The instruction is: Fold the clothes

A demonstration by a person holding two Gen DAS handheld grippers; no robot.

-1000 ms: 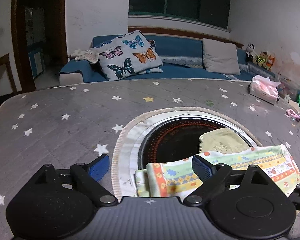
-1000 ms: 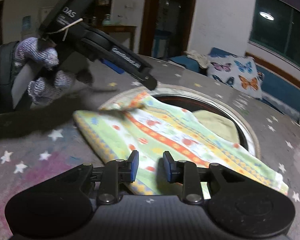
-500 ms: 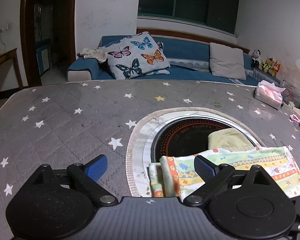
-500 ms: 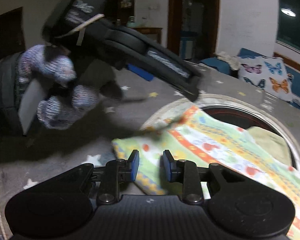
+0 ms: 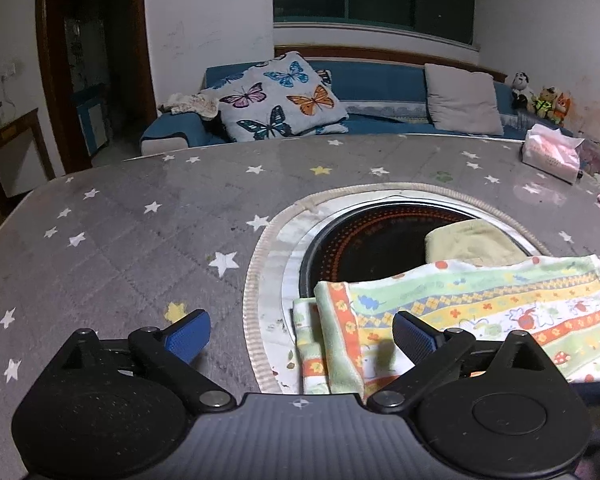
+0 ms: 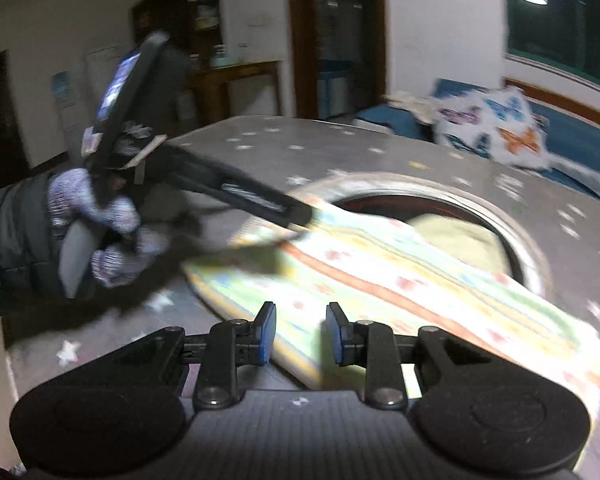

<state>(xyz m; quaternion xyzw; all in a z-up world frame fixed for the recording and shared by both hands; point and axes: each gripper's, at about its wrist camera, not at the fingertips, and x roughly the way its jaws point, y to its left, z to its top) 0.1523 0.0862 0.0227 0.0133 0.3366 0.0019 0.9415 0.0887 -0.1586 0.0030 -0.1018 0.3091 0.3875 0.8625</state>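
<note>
My left gripper (image 5: pixel 302 330) stands with its jaws spread wide, holding nothing, its right finger over the near end of the printed cloth (image 5: pixel 460 312). My right gripper (image 6: pixel 300 332) is parted by a narrow gap, nothing pinched, poised above the cloth's near long edge.

The cloth lies doubled into a long strip, layered edges showing at its left end. It straddles the near rim of the round recess (image 5: pixel 364 240), part resting on the table cover (image 5: pixel 120 240), part spanning the dark hollow. A pale yellow piece (image 5: pixel 472 242) sits in the recess just beyond it.

I judge the main risk to be that unsupported span: pressing or tugging there could sag the strip into the hollow and spill the layers. A shallow pinch might catch only the top ply and peel the fold open.

The cloth looks soft, thin terry, banded in green, yellow and orange; the cover is quilted grey with stars, the recess edged in ribbed trim.
</note>
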